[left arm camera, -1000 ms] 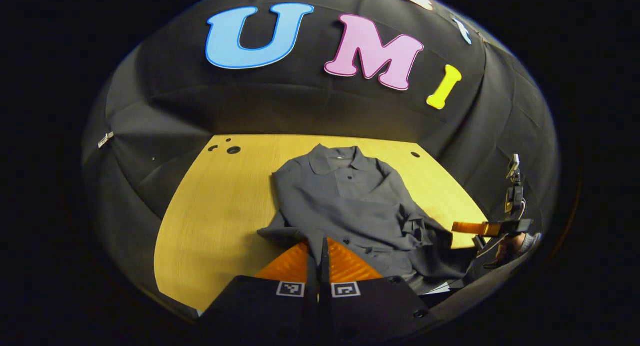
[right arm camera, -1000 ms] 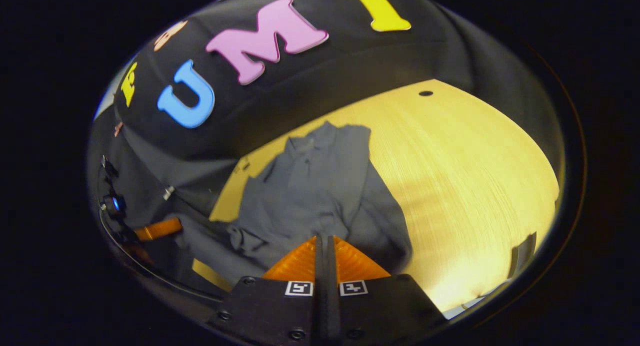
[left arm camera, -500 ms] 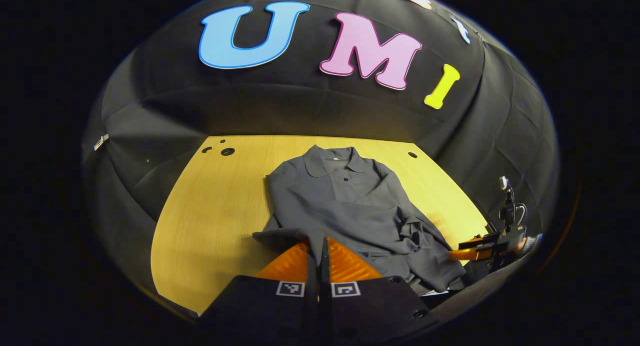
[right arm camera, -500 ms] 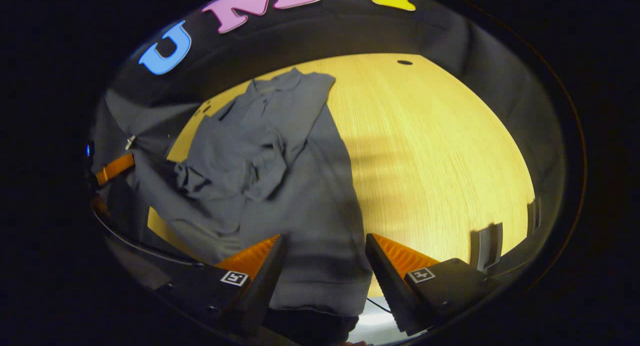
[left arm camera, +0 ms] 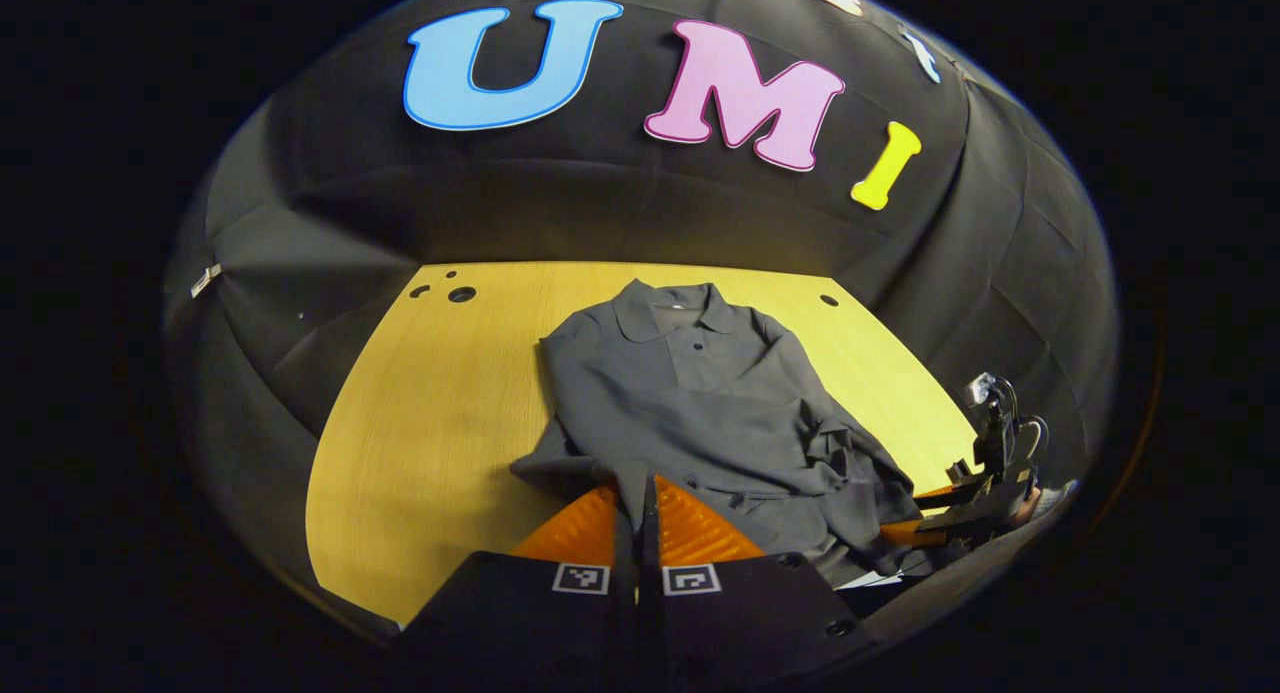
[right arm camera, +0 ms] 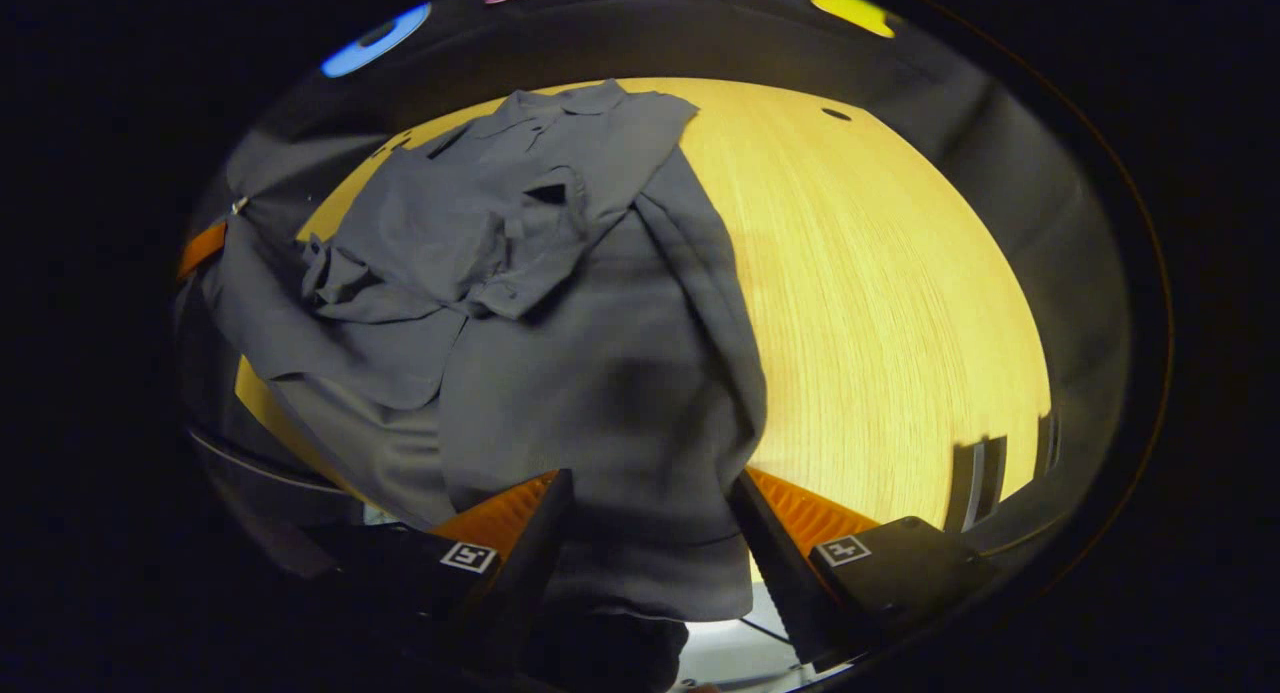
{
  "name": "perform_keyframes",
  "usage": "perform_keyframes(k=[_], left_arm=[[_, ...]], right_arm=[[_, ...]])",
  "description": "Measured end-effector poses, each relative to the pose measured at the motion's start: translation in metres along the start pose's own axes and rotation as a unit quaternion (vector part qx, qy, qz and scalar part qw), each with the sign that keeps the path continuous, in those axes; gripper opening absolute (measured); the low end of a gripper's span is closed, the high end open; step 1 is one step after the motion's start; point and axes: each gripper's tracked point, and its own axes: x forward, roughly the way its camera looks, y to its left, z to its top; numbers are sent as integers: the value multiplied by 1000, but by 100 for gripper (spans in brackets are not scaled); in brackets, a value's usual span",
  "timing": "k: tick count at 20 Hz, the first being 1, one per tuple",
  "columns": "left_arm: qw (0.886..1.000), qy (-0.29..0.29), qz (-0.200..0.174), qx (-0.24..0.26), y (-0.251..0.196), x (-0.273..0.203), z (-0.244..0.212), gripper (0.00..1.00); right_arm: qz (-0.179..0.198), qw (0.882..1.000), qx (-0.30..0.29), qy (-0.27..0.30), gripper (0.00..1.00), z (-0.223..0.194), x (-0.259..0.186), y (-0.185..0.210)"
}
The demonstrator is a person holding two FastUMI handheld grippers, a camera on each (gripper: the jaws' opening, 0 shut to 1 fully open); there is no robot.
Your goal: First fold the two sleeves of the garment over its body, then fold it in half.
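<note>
**One shirt, two hand-held grippers**

Yellow wooden bench (left arm camera: 430,413) carries one dark grey collared shirt (left arm camera: 700,403), sleeves folded over its body. Left hand-held gripper (left arm camera: 637,508) is pinched on the near hem. Right hand-held gripper (right arm camera: 650,518) stands spread, straddling the hem's other corner.

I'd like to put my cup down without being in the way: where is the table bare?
Bare table lies between the shirt and the booth wall on one side, and again past its other edge. The near edge is crowded: both claws, left and right, work there.
</note>
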Motion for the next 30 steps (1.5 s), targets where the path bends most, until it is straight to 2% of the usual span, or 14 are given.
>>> perform_keyframes(k=[2, 4, 5, 6, 9, 11, 14, 17, 18, 20, 25, 30], left_arm=[[1000, 1, 1, -2, 1, 0, -3, 5], [1000, 0, 3, -2, 3, 0, -4, 5], [1000, -4, 4, -2, 3, -1, -3, 5], [1000, -8, 3, -2, 3, -2, 1, 5], [999, -32, 4, -1, 5, -1, 19, 5], [999, -50, 2, -8, 6, 8, 37, 5], [997, -80, 1, -4, 7, 29, 69, 5], [994, -109, 5, 4, 12, 52, 101, 5], [993, -116, 9, 7, 17, 61, 111, 8], [992, -127, 19, 12, 27, 77, 125, 5], [989, -141, 44, 13, 51, 117, 150, 5], [986, -153, 65, 6, 75, 149, 170, 5]], right_arm=[[28, 999, -1, -46, 53, 23, 13, 25], [68, 994, 59, -63, 7, 48, 25, 38], [109, 984, 116, -77, 5, 64, 25, 50], [147, 969, 167, -104, 5, 84, 21, 59], [238, 915, 254, -203, 5, 156, -15, 67], [261, 897, 269, -235, 5, 183, -27, 67], [266, 880, 289, -268, 5, 218, -29, 52], [256, 878, 286, -286, 5, 248, -19, 32], [252, 878, 282, -293, 5, 257, -16, 28], [245, 880, 273, -301, 5, 276, -7, 19], [227, 889, 237, -320, 5, 327, 13, 2], [200, 891, 225, -340, 5, 370, 27, -21]])
